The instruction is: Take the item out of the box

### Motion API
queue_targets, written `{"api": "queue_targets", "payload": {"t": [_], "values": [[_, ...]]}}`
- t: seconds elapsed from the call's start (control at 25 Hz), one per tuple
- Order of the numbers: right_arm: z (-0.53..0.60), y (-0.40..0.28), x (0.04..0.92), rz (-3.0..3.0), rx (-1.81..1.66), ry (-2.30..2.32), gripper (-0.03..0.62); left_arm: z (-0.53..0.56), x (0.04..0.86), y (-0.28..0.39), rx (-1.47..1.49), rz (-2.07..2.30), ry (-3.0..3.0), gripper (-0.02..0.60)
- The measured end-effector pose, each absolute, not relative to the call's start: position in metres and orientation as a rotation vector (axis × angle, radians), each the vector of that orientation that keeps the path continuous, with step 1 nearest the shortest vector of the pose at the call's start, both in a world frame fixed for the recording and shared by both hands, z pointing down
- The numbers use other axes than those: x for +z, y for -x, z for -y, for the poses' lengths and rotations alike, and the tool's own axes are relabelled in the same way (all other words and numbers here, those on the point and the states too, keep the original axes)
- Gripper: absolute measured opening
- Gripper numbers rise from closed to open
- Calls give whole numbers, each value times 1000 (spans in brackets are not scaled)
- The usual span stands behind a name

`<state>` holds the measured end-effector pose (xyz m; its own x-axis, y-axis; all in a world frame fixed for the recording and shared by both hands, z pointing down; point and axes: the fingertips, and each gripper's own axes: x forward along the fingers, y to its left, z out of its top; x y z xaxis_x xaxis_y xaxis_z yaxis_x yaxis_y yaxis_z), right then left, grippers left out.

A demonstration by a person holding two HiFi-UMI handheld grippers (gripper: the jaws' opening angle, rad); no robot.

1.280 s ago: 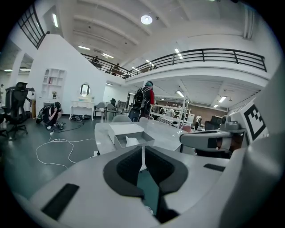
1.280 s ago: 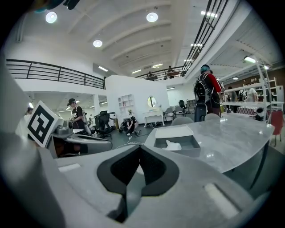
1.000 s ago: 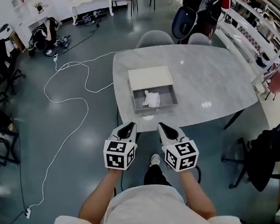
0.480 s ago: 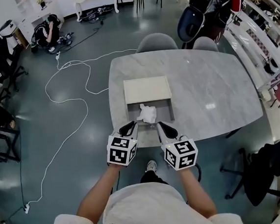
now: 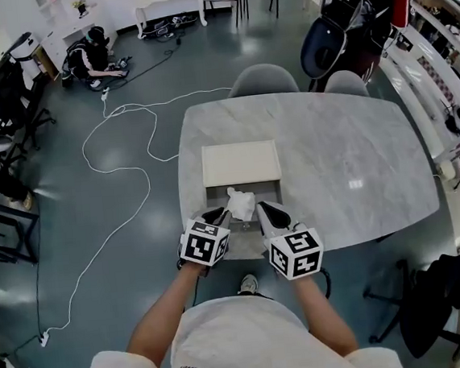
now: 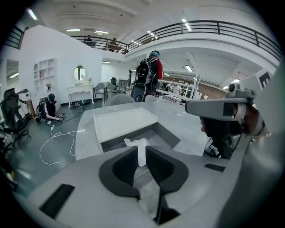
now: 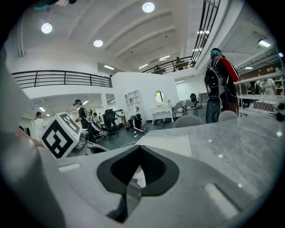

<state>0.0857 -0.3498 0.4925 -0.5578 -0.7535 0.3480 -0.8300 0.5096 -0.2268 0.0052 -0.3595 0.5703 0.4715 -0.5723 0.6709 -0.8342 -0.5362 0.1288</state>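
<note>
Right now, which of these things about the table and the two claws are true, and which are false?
1. The box stands on a marble table. True.
2. The lid covers the whole box. False: it is slid back, and the near compartment is open.
3. The left claw is spread wide over bare tabletop. False: it is nearly shut, pinching the white crumpled item.
4. The right claw has its jaws together. True.
5. Grey chairs stand at the table's far side. True.
</note>
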Motion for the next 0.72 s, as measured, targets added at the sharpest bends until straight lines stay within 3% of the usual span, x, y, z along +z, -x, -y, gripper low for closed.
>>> {"api": "queue_targets", "payload": {"t": [0.12,0.2,0.72], "values": [[360,-92,494,2557,557,-1347,5,369,578,-11,836,1165,-2266,36],[365,-97,496,2563,564,-1344,5,371,585,-16,870,1144,-2252,88],[393,-115,505,2581,585,-1311,5,391,624,-31,1067,1063,-2146,160]]}}
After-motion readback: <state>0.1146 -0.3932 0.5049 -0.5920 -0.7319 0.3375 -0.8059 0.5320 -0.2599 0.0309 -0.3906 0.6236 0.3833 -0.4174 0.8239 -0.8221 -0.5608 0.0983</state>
